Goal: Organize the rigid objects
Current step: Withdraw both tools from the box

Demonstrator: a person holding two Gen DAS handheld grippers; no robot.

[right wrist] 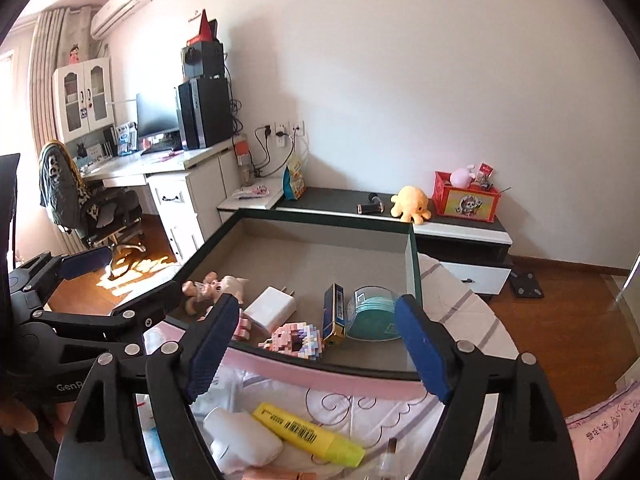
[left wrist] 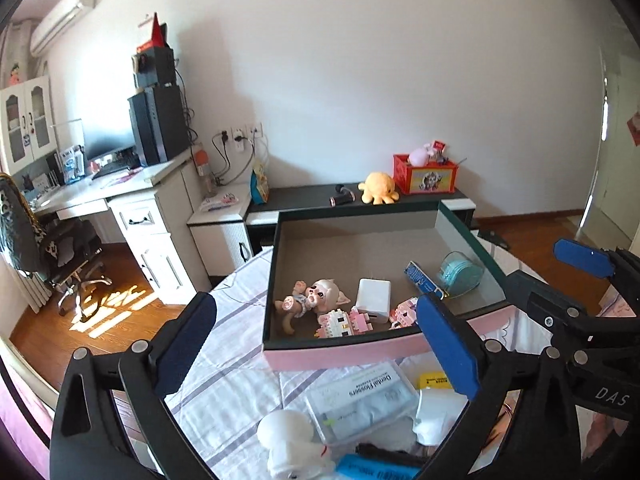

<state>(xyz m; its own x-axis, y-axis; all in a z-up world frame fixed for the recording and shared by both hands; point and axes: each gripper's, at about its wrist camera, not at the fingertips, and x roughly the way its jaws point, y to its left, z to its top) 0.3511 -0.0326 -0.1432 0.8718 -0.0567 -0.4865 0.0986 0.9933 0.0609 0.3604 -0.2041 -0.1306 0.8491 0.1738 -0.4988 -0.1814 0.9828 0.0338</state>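
Note:
A pink-sided box with a dark rim (left wrist: 340,354) (right wrist: 320,378) sits on the bed. Inside lie a doll figure (left wrist: 312,298) (right wrist: 216,286), a white charger (left wrist: 374,300) (right wrist: 272,308), pink block toys (left wrist: 348,322) (right wrist: 296,340), a blue harmonica box (left wrist: 424,280) (right wrist: 334,314) and a teal round case (left wrist: 458,274) (right wrist: 372,312). My left gripper (left wrist: 316,348) is open and empty above a clear dental flosser box (left wrist: 362,402). My right gripper (right wrist: 320,348) is open and empty above a yellow highlighter (right wrist: 308,434).
On the bedspread near me lie a white plush (left wrist: 292,444), a white bottle (right wrist: 240,440) and a blue item (left wrist: 372,470). Beyond the bed stand a low dark cabinet (left wrist: 304,196) with a yellow octopus toy (left wrist: 378,188) and red crate (left wrist: 426,174), and a white desk (left wrist: 132,196).

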